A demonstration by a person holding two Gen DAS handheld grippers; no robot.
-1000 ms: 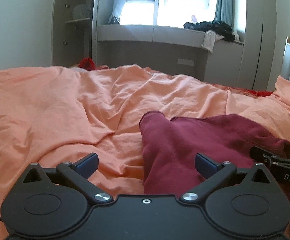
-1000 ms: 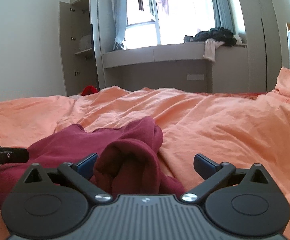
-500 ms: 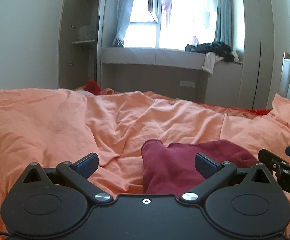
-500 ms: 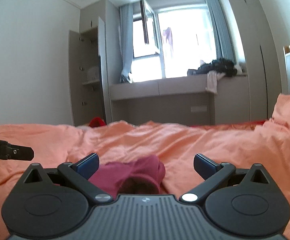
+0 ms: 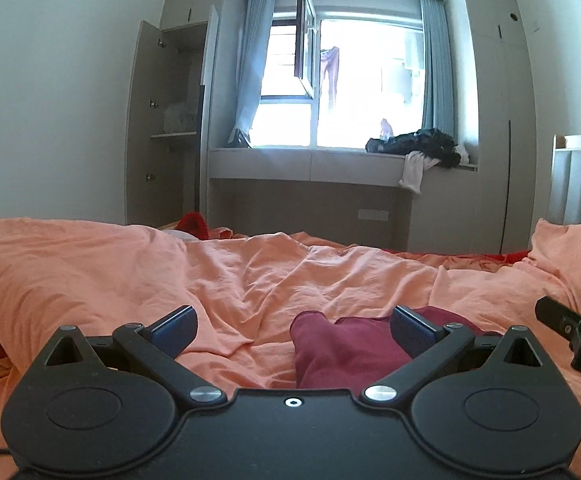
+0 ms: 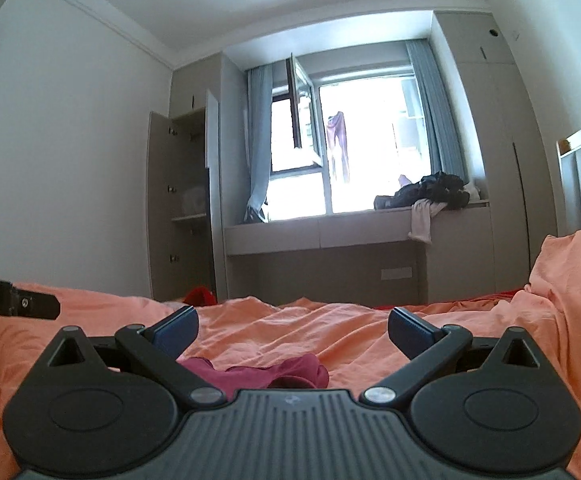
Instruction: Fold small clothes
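Left wrist: both grippers gape wide above maroon garment.

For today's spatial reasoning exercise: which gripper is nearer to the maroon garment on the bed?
Left, though only slightly. The left gripper hovers open just behind the maroon garment; the right gripper, also open, is tilted upward with the garment low beneath its fingers.
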